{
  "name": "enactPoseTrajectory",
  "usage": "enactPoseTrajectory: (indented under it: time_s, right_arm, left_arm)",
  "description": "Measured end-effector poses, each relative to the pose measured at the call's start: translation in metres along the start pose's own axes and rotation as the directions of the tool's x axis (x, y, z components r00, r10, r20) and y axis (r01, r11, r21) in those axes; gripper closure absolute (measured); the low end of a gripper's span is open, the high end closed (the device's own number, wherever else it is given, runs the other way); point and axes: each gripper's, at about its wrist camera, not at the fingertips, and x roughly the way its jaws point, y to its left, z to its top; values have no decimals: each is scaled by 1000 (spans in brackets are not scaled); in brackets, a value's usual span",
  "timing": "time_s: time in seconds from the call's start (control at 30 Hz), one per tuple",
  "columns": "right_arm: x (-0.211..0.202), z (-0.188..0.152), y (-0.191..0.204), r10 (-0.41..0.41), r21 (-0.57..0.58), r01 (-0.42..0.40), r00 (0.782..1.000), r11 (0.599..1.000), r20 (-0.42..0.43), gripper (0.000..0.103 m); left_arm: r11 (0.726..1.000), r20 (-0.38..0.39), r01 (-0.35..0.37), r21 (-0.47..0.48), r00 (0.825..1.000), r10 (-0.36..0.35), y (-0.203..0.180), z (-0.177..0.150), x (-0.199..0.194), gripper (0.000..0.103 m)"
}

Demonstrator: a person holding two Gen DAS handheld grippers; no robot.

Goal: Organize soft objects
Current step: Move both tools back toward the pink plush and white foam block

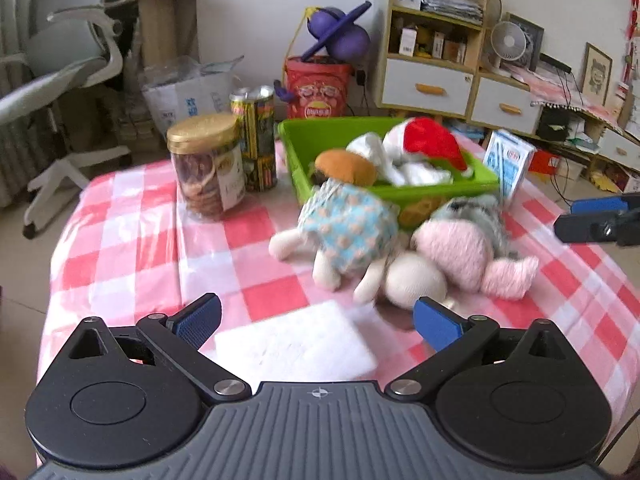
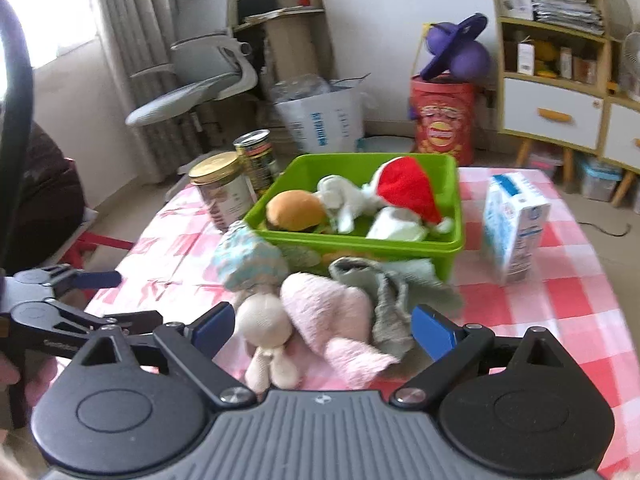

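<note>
Doll (image 1: 348,232) in a blue dress lies on the checked cloth (image 1: 132,240) against the green bin (image 1: 320,136), touching a pink plush (image 1: 460,252). Left gripper (image 1: 316,324) and right gripper (image 2: 324,326) both gape wide, holding nothing. Bin contents: burger (image 2: 296,210), red hat (image 2: 404,188).

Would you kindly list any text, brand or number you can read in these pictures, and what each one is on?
Nothing can be read with certainty.
Red bucket: a round Lay's-style logo, letters blurred.
Milk carton: print too small to read.
Cookie jar: label blurred.
Can: label blurred.
White box on the floor: blue characters, too blurred to read.
Left gripper: small white lettering, illegible.
</note>
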Motion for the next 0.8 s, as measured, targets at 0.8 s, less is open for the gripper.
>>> enactPoseTrajectory:
  time_s: [0.8]
  right_arm:
    - [70, -24, 16, 8, -27, -7, 1000, 1000, 12, 54]
  left_arm:
    - [995, -35, 96, -3, 995, -97, 45, -43, 35, 8]
